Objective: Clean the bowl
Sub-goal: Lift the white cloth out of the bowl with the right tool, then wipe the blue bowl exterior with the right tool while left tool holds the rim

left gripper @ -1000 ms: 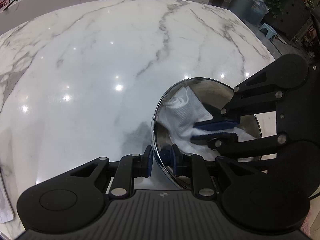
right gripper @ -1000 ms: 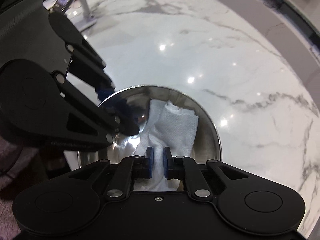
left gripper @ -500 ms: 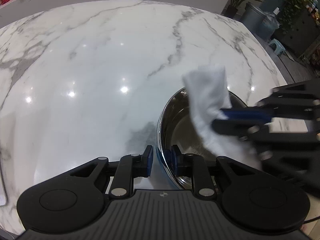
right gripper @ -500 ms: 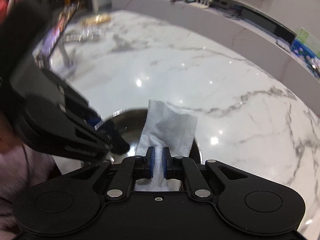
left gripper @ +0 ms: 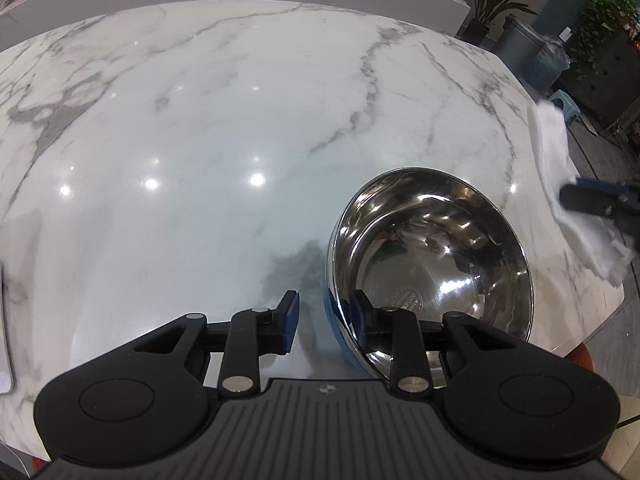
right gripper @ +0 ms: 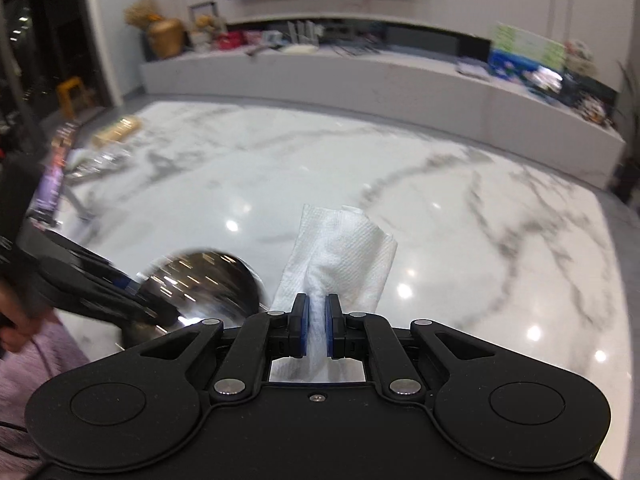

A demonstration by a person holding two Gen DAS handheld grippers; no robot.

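Observation:
A shiny steel bowl (left gripper: 432, 256) stands on the white marble table (left gripper: 200, 140), with nothing inside it. My left gripper (left gripper: 324, 316) straddles the bowl's near rim and its jaws are opening. The right pad sits inside the bowl and the left pad stands clear of the outer wall. My right gripper (right gripper: 316, 324) is shut on a crumpled white paper towel (right gripper: 340, 248), held above the table to the right of the bowl (right gripper: 208, 288). In the left wrist view the paper towel (left gripper: 556, 152) and the right gripper (left gripper: 592, 200) appear at the far right edge.
A phone on a stand (right gripper: 52, 184) and a gold packet (right gripper: 116, 128) lie at the table's far left. The table edge (left gripper: 600, 320) runs close to the bowl's right side. A lilac sleeve (right gripper: 24, 360) is at the left. A long counter (right gripper: 360, 80) stands behind.
The right gripper lifted the paper towel out of the bowl and carried it off to the right. The left jaws widened around the rim.

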